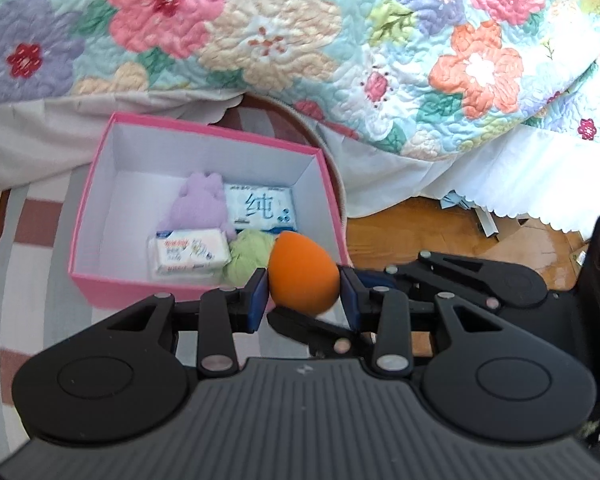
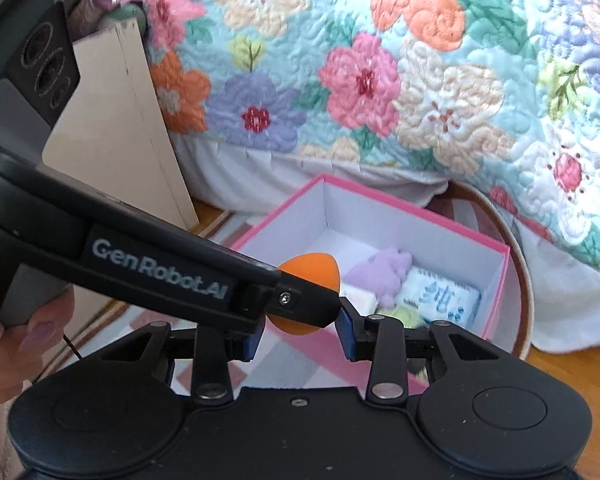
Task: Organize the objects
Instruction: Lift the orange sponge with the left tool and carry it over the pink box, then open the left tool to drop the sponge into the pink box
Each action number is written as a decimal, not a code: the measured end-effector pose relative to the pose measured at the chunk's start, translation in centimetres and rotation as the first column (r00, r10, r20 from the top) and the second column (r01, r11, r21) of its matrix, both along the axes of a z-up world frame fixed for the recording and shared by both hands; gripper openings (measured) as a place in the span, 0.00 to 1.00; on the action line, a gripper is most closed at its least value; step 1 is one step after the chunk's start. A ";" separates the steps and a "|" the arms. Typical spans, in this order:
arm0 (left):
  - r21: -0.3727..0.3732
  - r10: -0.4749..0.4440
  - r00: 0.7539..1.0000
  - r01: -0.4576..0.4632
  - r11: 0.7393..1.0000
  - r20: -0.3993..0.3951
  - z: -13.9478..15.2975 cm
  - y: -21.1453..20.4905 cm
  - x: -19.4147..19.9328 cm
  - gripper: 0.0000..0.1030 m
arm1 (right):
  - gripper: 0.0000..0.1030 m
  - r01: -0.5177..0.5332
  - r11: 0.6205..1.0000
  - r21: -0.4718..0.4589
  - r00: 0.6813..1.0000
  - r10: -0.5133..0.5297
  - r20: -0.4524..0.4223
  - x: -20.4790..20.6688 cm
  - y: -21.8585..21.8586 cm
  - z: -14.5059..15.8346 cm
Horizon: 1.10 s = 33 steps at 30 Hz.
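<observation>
An orange egg-shaped sponge (image 1: 303,276) sits between the blue pads of my left gripper (image 1: 305,294), which is shut on it just above the near rim of the pink box (image 1: 100,292). The box holds a purple plush toy (image 1: 198,206), a blue-and-white tissue pack (image 1: 262,210), a white wipes pack (image 1: 188,256) and a green cloth ball (image 1: 246,256). In the right wrist view the sponge (image 2: 312,270) shows behind the left gripper's finger. My right gripper (image 2: 300,334) is open and empty, just below the sponge, before the box (image 2: 496,292).
The box stands on a striped rug (image 1: 32,216) beside a bed with a floral quilt (image 1: 300,40). A cardboard sheet (image 2: 116,128) leans at the left. Wooden floor with paper scraps (image 1: 484,224) lies to the right.
</observation>
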<state>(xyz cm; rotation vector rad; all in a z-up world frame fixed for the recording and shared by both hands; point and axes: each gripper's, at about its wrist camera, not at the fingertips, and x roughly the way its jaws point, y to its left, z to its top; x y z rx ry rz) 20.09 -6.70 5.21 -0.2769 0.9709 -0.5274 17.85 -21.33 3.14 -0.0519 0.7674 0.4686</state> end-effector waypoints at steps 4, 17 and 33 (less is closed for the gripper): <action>-0.026 -0.006 1.000 0.006 1.000 -0.010 0.2 -0.5 1.6 0.36 | 0.41 0.014 0.999 0.050 1.000 -0.016 0.026 0.9 -1.5 0.3; -0.073 0.040 0.999 -0.040 0.997 -0.011 -3.2 -1.6 6.9 0.36 | 0.41 0.039 0.999 0.007 0.998 -0.039 0.043 5.8 -2.7 -2.2; -0.068 0.117 0.988 -0.124 0.990 -0.100 -9.3 -2.2 10.9 0.36 | 0.41 0.067 0.997 -0.048 0.998 -0.068 -0.018 9.9 -2.4 -7.8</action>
